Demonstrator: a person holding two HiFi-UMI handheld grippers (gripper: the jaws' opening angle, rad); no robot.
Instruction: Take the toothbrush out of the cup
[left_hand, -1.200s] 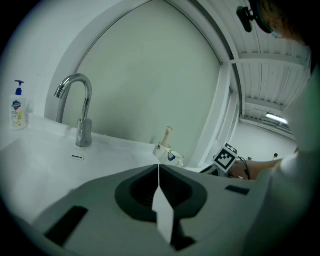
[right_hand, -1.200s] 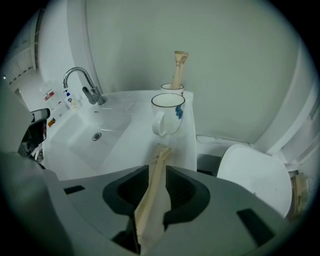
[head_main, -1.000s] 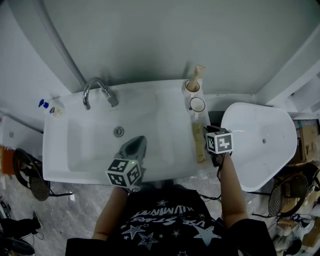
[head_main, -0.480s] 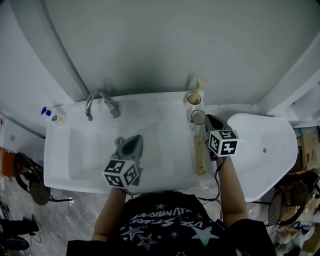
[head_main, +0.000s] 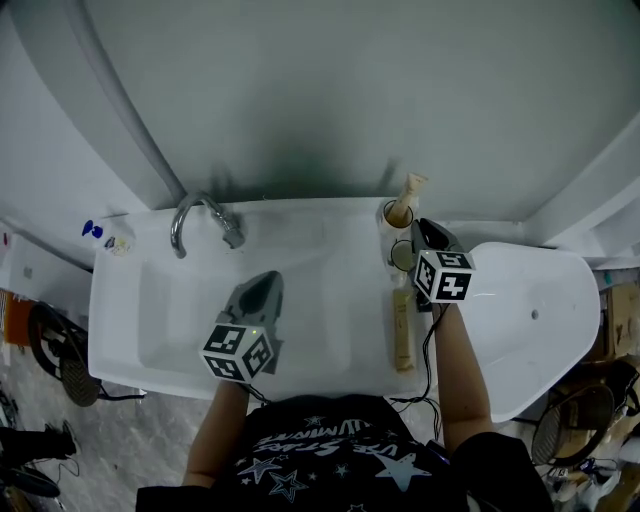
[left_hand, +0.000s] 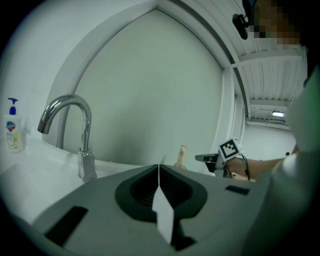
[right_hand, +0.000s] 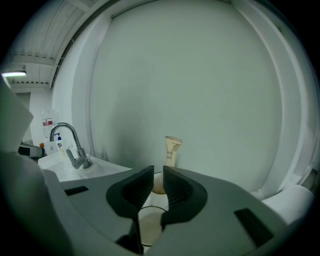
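Head view: sink (head_main: 330, 250), faucet (head_main: 200, 215) at rear left.
toothbrush (head_main: 402, 330): flat on sink's right rim, outside both cups.
right gripper (head_main: 422, 230): jaws opening, narrow gap, nothing gripped; poised over near cup (head_main: 400, 257).
rear cup (head_main: 390, 212): toothpaste tube (head_main: 405, 192) standing inside.
left gripper (head_main: 262, 290): jaws pressed together, nothing held, over basin.

Wide free room over the middle of the sink (head_main: 130, 300). Blocked at back left edge by faucet (head_main: 200, 220). Tight at back right corner: two cups (head_main: 398, 257) close together, tube (head_main: 405, 195) upright in the farther, wall (head_main: 330, 100) just behind.
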